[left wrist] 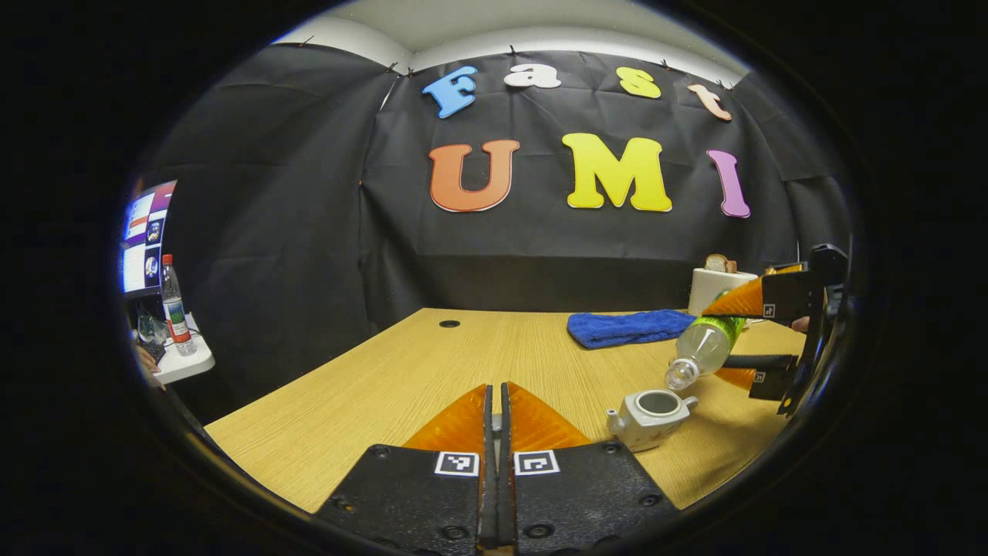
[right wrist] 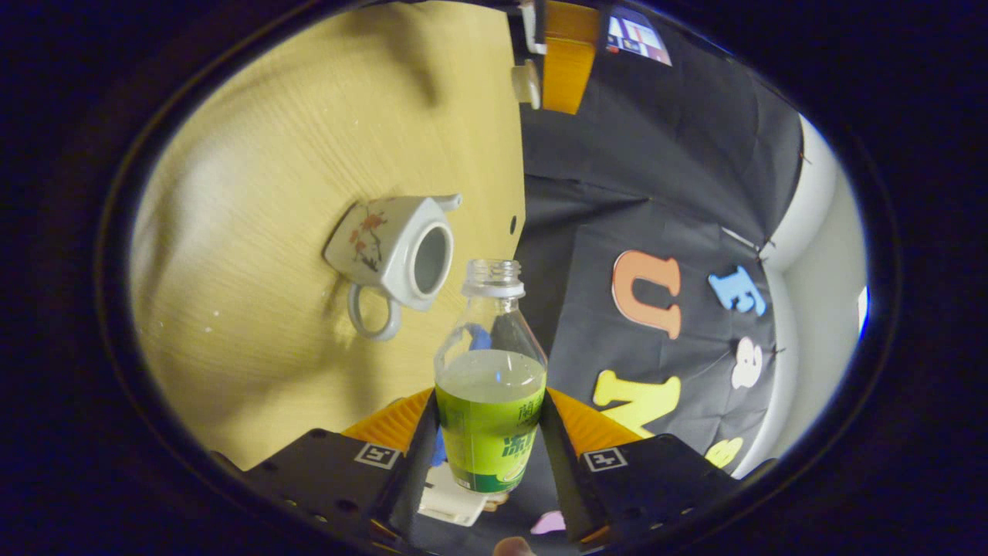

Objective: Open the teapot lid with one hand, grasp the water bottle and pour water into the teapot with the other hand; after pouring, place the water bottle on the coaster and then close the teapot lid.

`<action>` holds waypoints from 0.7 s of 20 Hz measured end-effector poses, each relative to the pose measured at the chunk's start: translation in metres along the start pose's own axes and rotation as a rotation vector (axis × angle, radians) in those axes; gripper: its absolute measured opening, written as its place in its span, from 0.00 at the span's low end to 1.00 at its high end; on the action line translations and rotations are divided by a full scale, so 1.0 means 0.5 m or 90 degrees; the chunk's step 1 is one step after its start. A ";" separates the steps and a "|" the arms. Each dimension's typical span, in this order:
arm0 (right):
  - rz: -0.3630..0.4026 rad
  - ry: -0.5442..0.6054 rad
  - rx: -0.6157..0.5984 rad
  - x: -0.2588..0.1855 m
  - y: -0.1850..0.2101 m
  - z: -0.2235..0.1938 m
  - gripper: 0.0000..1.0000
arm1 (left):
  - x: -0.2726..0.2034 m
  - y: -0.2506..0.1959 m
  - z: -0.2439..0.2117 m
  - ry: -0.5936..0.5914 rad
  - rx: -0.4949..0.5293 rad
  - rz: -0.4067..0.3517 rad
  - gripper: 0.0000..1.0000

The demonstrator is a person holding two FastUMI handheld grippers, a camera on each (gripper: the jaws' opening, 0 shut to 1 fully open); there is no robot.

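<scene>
The white teapot (left wrist: 651,417) stands lidless on the wooden table (left wrist: 347,386), its round mouth showing. My right gripper (left wrist: 722,340) is shut on the green-labelled water bottle (left wrist: 706,344), which is tilted with its uncapped neck just above the teapot's mouth. In the right gripper view the bottle (right wrist: 491,386) sits between my right gripper's (right wrist: 488,409) fingers, partly filled, with the teapot (right wrist: 394,255) beyond its neck. My left gripper (left wrist: 495,409) is shut, raised left of the teapot. The right gripper view shows the left gripper (right wrist: 552,62) pinching the small white teapot lid (right wrist: 527,83).
A folded blue cloth (left wrist: 629,327) lies at the back right of the table, with a white cylinder (left wrist: 718,286) behind it. A cable hole (left wrist: 449,323) sits near the table's far edge. Off to the left, a side shelf carries another bottle (left wrist: 176,305) under a monitor (left wrist: 147,235).
</scene>
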State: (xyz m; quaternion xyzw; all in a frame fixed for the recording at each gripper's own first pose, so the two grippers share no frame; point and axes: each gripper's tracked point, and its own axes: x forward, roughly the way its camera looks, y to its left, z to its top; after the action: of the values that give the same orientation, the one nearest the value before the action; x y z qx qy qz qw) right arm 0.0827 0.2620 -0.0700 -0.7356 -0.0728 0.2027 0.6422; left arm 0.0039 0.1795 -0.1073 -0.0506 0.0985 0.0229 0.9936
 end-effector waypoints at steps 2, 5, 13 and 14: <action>0.015 -0.006 0.115 -0.005 0.001 0.008 0.74 | 0.001 0.002 0.002 -0.002 -0.004 0.004 0.02; 0.024 -0.028 0.299 -0.014 -0.024 0.014 0.74 | 0.000 -0.009 0.007 -0.005 -0.004 -0.001 0.03; -0.046 -0.035 0.724 -0.006 -0.128 -0.121 0.73 | -0.013 -0.083 0.048 -0.029 -0.010 -0.050 0.03; -0.051 -0.033 0.787 0.007 -0.134 -0.147 0.73 | -0.014 -0.092 0.049 -0.030 -0.009 -0.057 0.03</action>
State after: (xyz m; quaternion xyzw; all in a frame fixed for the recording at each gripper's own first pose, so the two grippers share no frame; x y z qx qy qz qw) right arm 0.1249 0.2070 0.0016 -0.2190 0.0152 0.2009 0.9547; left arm 0.0043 0.1359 -0.0777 -0.0613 0.0728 -0.0195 0.9953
